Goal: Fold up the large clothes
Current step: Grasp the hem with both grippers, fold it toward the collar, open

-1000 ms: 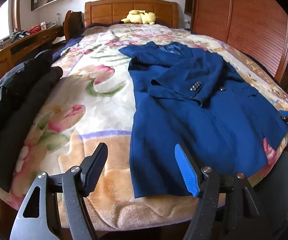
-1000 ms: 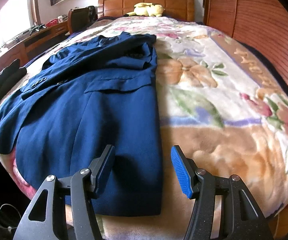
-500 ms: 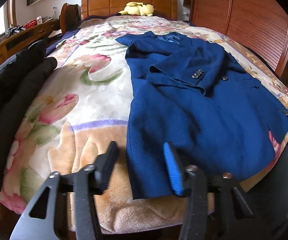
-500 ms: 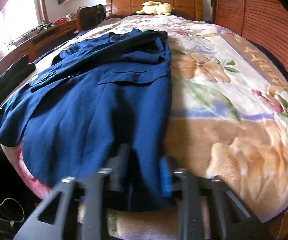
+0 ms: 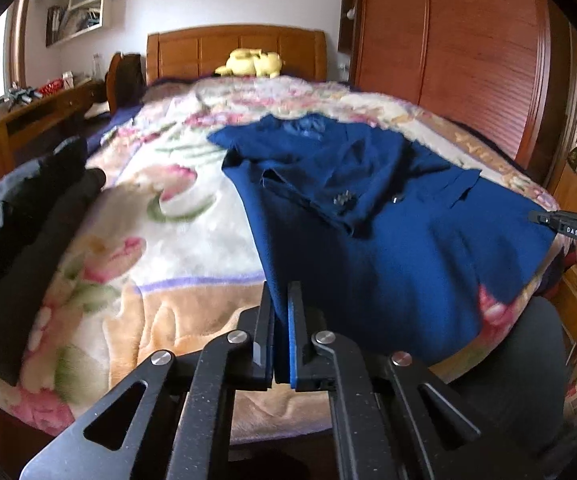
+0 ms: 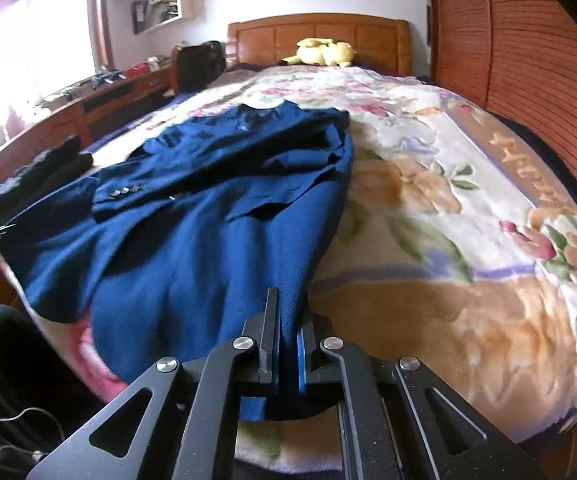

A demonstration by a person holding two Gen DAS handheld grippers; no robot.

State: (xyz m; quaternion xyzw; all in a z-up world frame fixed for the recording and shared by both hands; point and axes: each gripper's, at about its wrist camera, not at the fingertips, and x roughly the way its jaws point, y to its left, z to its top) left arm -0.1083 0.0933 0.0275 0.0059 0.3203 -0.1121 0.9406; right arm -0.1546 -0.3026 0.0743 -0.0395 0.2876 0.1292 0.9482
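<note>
Left gripper (image 5: pixel 281 312) is clamped on the jacket (image 5: pixel 388 240) hem at its near-left corner; fabric sits between the closed fingers. Right gripper (image 6: pixel 288 320) is clamped on the near-right hem corner the same way. Both grips look deep enough to hold.

Jacket lies flat on the bed (image 6: pixel 468 240), hem at the near edge, collar toward the far headboard (image 6: pixel 320 36). One sleeve is folded across the chest, cuff buttons (image 5: pixel 343 199) showing.

My read of the step: lift the hem and carry it far, toward the collar, to halve the length. To do it well:
- raise both corners together, same height, so the hem stays straight
- keep light tension between grippers, no sag in the middle
- don't drag the folded sleeve out of place
- land hem square on the shoulders, then release

Risk: heavy wool-like cloth may slip if pulled fast.

Black clothes (image 5: pixel 28 240) piled at left, well apart from the jacket. Yellow plush (image 6: pixel 324 52) at the far headboard.

Writing: small white text on the right gripper body (image 5: pixel 572 230) in the left view, reads roughly "DAS". Nothing else legible.
</note>
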